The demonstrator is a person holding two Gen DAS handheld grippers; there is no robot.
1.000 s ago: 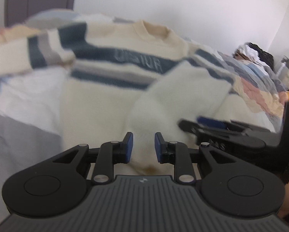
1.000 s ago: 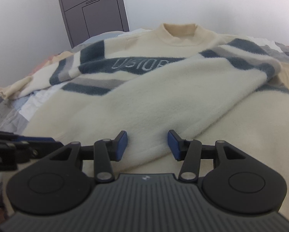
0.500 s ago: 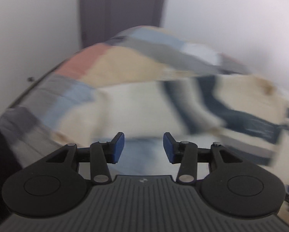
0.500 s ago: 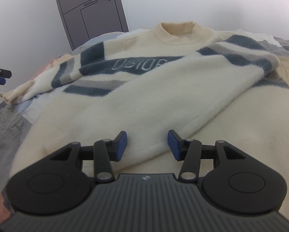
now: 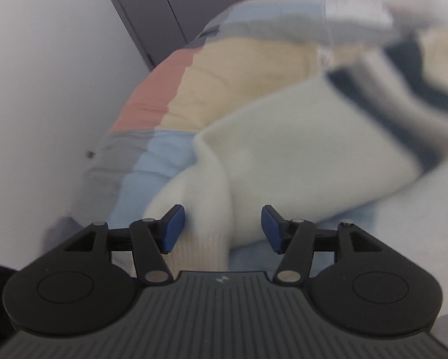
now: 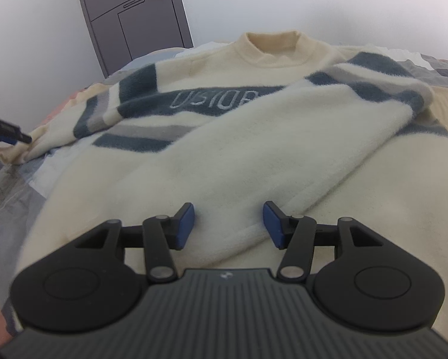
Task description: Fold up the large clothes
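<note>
A cream sweater (image 6: 254,149) with dark blue and grey stripes lies face up on a bed. One sleeve (image 6: 284,137) is folded slantwise across its chest. My right gripper (image 6: 228,224) hovers over that sleeve's lower end, its jaws opening slightly, and the pads do not press on the fabric. The other sleeve (image 5: 299,149) stretches out to the side. My left gripper (image 5: 221,229) is at its ribbed cuff (image 5: 203,242), jaws opening. The cuff sits between the pads, close to the left one, not pinched. In the right wrist view the left gripper (image 6: 26,139) shows at the far left, by that cuff (image 6: 8,152).
A patchwork quilt (image 5: 170,95) in pink, tan, blue and grey covers the bed, and its edge drops away at the left. Beyond the bed a grey door (image 6: 134,15) is set in a white wall (image 5: 44,74).
My left gripper has swung left from the sweater's body to the outstretched sleeve's cuff, and its jaws have widened. The right gripper has kept still over the folded sleeve.
</note>
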